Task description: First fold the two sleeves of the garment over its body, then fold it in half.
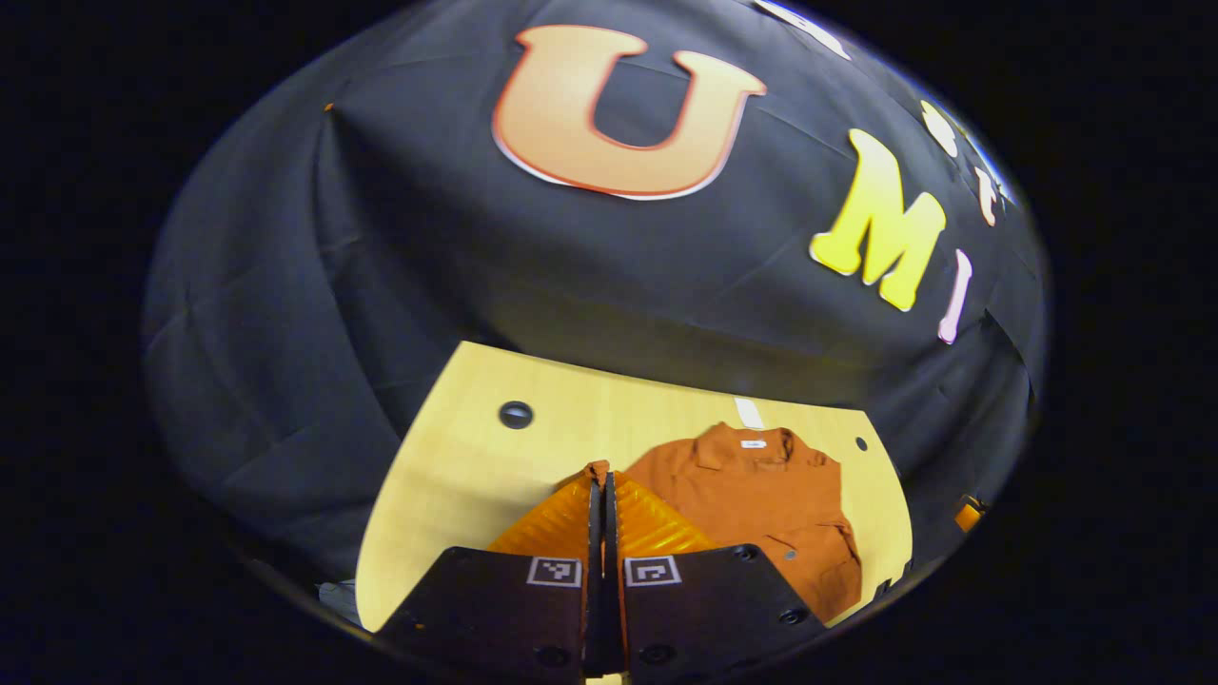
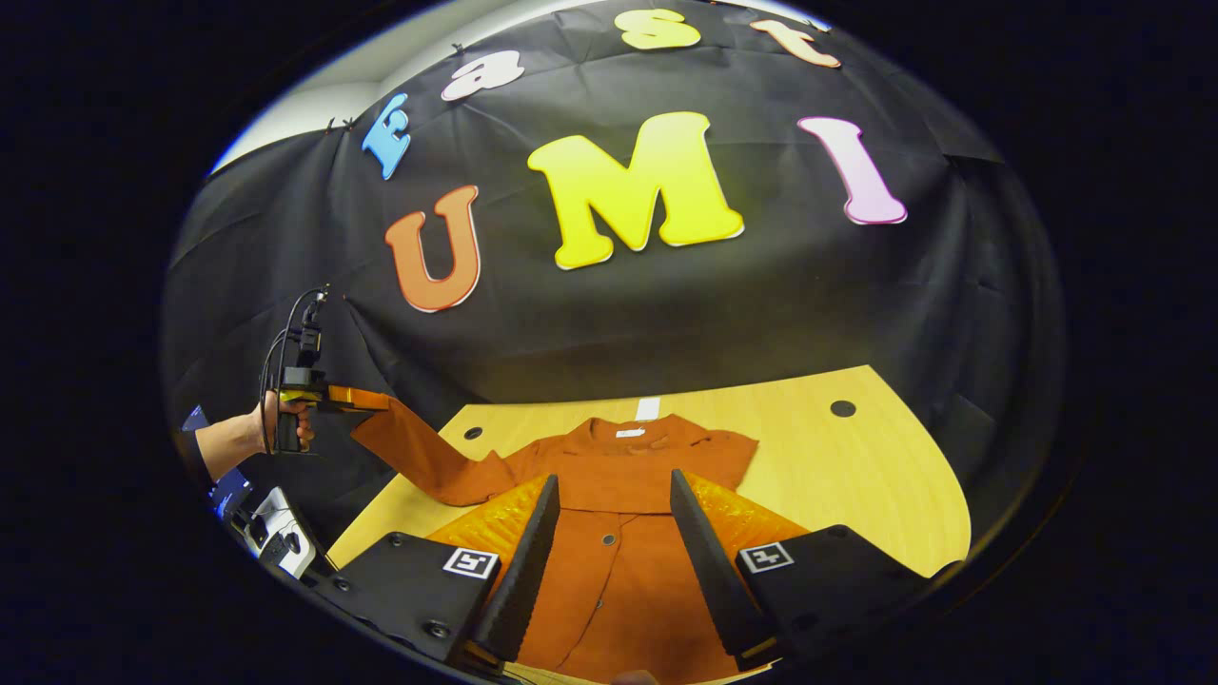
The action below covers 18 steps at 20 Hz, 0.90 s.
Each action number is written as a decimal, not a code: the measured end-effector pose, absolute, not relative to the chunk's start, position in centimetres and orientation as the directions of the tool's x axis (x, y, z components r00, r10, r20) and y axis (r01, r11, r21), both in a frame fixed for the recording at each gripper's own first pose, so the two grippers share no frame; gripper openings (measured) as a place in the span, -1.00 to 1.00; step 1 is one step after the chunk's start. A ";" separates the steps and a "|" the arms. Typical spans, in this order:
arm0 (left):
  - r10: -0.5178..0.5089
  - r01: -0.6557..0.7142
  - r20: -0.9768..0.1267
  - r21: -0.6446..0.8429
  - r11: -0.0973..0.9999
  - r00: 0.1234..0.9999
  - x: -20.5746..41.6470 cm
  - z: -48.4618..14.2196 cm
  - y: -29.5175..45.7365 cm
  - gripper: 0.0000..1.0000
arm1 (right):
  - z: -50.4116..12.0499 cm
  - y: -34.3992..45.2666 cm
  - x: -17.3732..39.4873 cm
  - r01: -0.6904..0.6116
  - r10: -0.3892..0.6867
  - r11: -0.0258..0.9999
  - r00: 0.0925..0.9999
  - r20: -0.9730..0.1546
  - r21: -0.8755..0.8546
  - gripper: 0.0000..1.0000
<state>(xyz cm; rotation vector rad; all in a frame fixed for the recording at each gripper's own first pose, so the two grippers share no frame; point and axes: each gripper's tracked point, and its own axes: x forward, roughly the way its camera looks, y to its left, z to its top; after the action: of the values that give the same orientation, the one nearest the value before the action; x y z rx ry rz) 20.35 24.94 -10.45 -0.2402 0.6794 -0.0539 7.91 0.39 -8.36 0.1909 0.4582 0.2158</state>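
Left gripper (image 1: 603,490) jaws pinched together; right gripper (image 2: 614,504) jaws spread apart.

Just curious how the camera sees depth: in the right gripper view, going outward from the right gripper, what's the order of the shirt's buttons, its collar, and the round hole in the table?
1. Shirt's buttons, between the open fingers.
2. Collar, straight ahead.
3. Round hole, far right of the table.

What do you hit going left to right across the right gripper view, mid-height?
Hand holding the left gripper → raised sleeve pinched in its jaws → shirt collar → other sleeve, lying flat → table hole.
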 end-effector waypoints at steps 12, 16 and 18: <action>-0.392 0.299 -0.593 -0.254 0.920 0.703 25.9 -7.6 -2.3 -0.94 | -6.6 -12.5 4.3 -0.054 0.133 0.972 0.928 -0.348 0.228 0.53; -0.457 0.393 -0.613 -0.246 0.886 0.645 25.9 -9.5 -9.0 -0.94 | -7.5 -17.5 3.8 0.020 0.073 0.968 0.931 -0.358 0.250 0.53; -0.471 0.430 -0.621 -0.229 0.873 0.627 26.6 -10.8 -11.7 -0.95 | -7.9 -19.1 3.7 0.047 0.052 0.965 0.931 -0.362 0.259 0.53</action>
<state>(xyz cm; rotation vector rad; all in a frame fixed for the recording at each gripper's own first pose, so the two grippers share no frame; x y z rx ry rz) 26.63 -11.68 -10.80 -0.0603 0.7291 -0.5168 3.68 -19.10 -7.86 0.2682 0.3761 0.0028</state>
